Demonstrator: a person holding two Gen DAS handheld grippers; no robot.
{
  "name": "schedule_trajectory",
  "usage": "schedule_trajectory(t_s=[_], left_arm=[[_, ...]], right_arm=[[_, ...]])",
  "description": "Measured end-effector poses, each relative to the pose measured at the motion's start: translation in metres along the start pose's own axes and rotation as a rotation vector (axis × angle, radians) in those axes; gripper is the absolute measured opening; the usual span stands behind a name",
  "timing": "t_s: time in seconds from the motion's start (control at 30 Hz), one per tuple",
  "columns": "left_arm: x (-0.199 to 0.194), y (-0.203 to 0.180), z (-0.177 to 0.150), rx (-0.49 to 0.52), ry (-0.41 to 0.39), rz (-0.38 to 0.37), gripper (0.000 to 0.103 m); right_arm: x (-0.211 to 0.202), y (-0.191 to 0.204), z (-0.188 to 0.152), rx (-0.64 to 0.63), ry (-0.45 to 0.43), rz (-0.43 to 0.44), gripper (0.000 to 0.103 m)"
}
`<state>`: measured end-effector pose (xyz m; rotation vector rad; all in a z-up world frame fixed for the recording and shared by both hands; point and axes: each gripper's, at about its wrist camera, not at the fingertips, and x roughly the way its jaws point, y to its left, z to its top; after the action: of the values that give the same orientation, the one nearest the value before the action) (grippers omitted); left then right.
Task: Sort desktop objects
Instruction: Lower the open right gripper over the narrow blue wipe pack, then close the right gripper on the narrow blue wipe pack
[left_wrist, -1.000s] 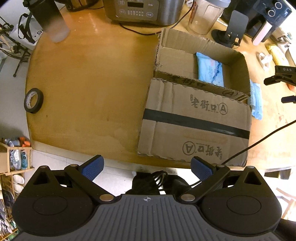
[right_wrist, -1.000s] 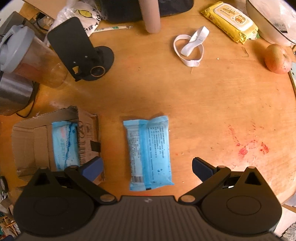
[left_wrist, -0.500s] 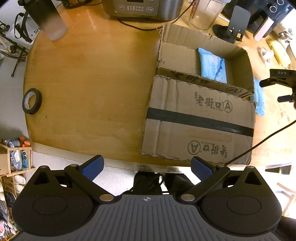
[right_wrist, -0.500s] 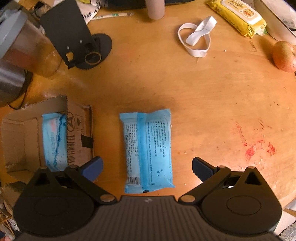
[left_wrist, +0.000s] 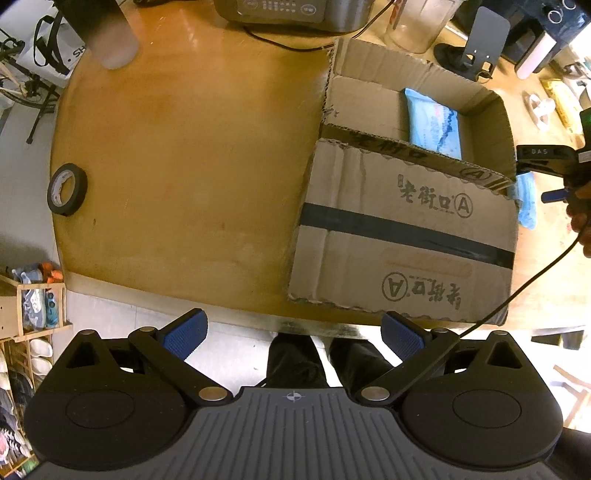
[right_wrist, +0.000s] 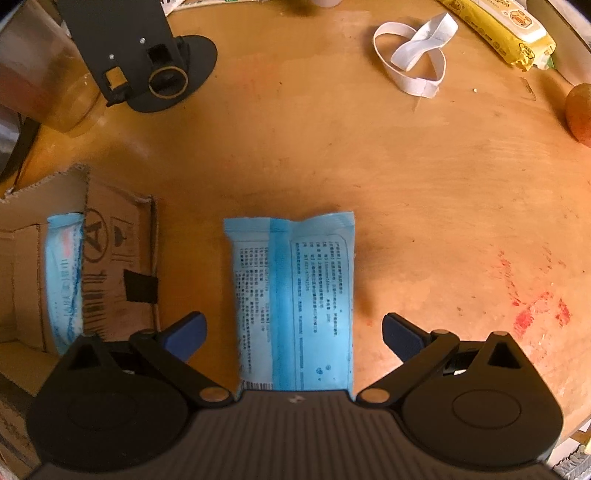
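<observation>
Right claw (right_wrist: 293, 338) spread wide, low centre of its view, straddling a blue pack (right_wrist: 291, 302) lying flat on the surface (right_wrist: 424, 206), fingers not touching it; just left, the box (right_wrist: 110, 258) wall, a second pack (right_wrist: 62, 280) inside; strap (right_wrist: 410, 48) and yellow pack (right_wrist: 498, 26) upper right, black stand (right_wrist: 140, 55) upper left, well apart. Left claw (left_wrist: 293, 334) also spread, empty, at the surface edge; box flap (left_wrist: 406, 236) right of centre; tape roll (left_wrist: 67, 189) far left.
</observation>
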<state>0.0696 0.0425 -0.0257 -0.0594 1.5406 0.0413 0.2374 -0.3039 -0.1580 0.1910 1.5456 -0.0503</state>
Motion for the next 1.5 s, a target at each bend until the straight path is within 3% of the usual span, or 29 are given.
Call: schedule_trajectory(t_s=[0.6,0.7,0.77,0.93,1.4,1.5], left_arm=[[0.004,-0.002,0.000,0.001,0.009,-0.007,0.103],[0.004,-0.003,-0.001,-0.002,0.009,-0.007,0.103],[0.004,-0.003,-0.001,-0.004,0.008,-0.008,0.103],[0.003,-0.003,-0.001,-0.008,0.007,-0.008,0.103],[0.000,-0.004,-0.004,-0.030,0.000,-0.008,0.103],[-0.003,-0.004,-0.005,-0.036,-0.006,-0.011,0.103]], right_arm=[[0.007,0.009,-0.003,-0.028,-0.008,-0.054,0.097],[0.002,0.008,-0.002,-0.022,-0.010,-0.055,0.087],[-0.002,0.007,-0.001,-0.016,-0.010,-0.054,0.071],[-0.009,0.002,-0.001,0.004,-0.018,-0.049,0.063],[-0.054,-0.003,-0.006,0.003,-0.044,-0.013,0.061],[-0.055,-0.004,-0.024,0.011,-0.048,-0.004,0.061]])
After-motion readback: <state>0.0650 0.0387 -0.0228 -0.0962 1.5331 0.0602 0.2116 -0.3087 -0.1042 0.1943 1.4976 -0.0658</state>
